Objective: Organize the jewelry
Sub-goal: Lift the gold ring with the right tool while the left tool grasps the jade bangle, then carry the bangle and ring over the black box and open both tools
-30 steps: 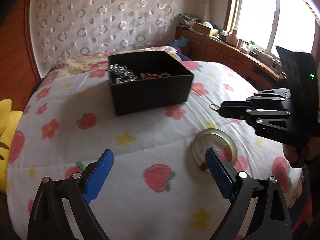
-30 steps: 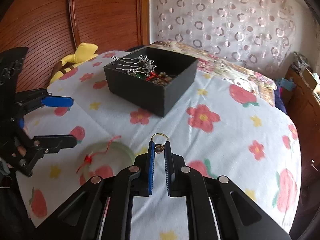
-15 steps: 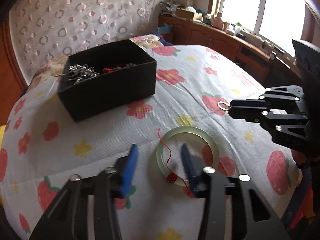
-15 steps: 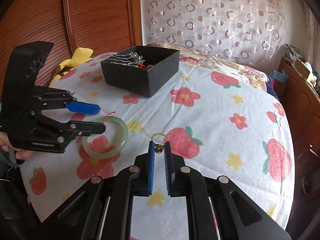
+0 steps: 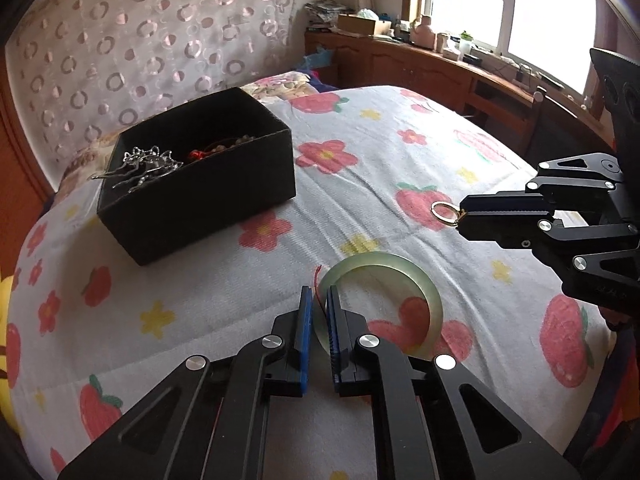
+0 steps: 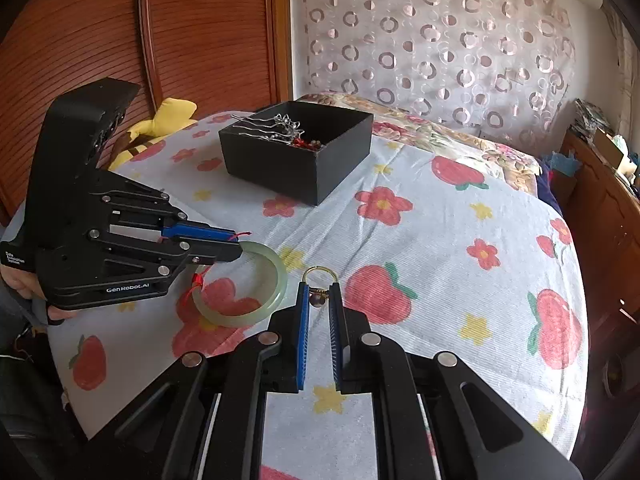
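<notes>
the left gripper has just been closing, and its blue pads now clamp the rim of the bangle, a pale green ring with a red thread tied to it. the bangle lies on the bedspread, its near edge pinched between the fingers, the rest of the ring spread out to the right of them. the right gripper is closed on a small gold ring, which stands up from between the fingertips, held above the cloth. in the right view the two grippers are near each other, the bangle between them, the gold ring just beside the bangle's far side. farther up the bed sits the black box, open on top, well apart from both grippers. silver hairpins and red and pale beads lie inside it. a yellow plush shows at the bed's edge by the wooden headboard. a hand holds the left gripper's handle.
</notes>
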`<state>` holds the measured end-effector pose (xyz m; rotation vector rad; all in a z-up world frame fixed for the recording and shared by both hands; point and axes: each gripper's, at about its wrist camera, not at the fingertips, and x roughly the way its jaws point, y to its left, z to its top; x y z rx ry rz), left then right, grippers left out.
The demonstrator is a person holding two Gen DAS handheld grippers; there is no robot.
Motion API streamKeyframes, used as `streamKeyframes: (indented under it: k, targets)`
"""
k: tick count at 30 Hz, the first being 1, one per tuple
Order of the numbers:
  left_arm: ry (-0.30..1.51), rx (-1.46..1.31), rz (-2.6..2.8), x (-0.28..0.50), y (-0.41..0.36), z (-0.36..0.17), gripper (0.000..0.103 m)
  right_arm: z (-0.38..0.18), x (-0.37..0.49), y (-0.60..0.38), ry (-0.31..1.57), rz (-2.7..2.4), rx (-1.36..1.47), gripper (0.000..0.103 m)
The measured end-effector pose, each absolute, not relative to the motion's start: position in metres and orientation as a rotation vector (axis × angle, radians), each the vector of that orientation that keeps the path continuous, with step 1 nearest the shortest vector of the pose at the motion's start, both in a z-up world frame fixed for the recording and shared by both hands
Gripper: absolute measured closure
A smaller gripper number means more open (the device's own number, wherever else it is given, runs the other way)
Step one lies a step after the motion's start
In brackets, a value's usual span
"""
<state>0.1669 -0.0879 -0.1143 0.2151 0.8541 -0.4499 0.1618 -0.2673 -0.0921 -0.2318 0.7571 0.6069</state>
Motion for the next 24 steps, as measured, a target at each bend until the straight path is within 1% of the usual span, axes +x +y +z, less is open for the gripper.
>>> streamKeyframes:
  k: [13, 24]
  targets:
    - [0.785, 0.143, -0.422, 0.161, -0.07, -0.091, 0.097, -0.081, 0.165, -0.26, 0.734, 0.611, -0.229, 0.092]
    - [0.726, 0.092, -0.367, 0.181, -0.049, -0.061, 0.097, -0.056, 0.187, -0.245, 0.696, 0.617, -0.204, 0.092]
